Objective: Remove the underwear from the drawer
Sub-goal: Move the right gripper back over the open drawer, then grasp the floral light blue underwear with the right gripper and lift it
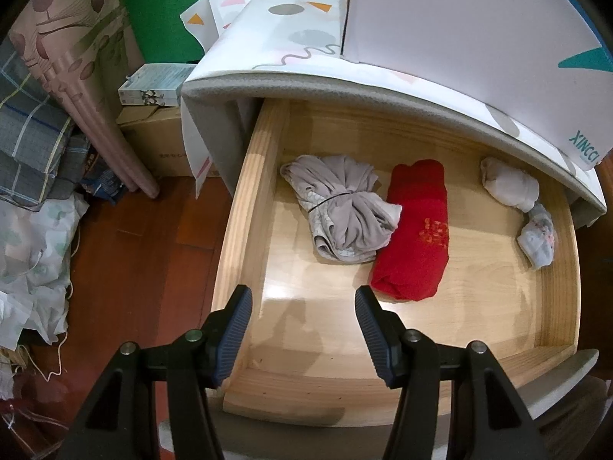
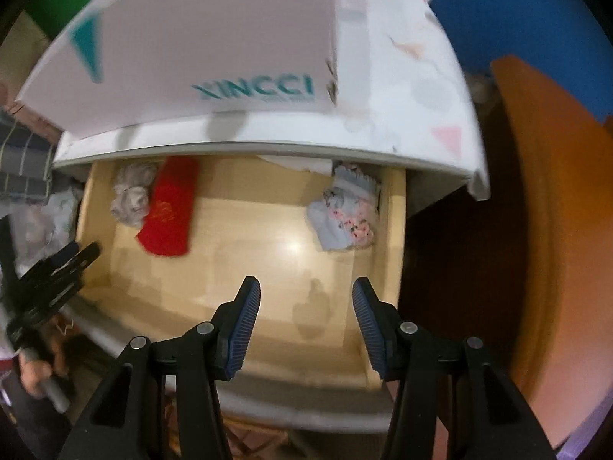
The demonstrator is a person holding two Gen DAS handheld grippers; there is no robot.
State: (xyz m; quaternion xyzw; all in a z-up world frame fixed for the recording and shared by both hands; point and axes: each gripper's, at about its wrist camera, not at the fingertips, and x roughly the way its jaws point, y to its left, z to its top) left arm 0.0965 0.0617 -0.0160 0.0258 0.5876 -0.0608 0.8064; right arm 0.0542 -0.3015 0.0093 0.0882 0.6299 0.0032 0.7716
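Both grippers' fingers gape empty; only the right view shows the left gripper (image 2: 72, 257) over the drawer (image 2: 394, 230).

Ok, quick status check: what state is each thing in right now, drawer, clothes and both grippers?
drawer: pulled open
grey bundle: bunched, tied with a thin band, on the drawer floor
red garment: folded, lying against the grey bundle
white roll: rolled, near the back right
floral piece: crumpled by the right wall
left gripper: open, empty
right gripper: open, empty
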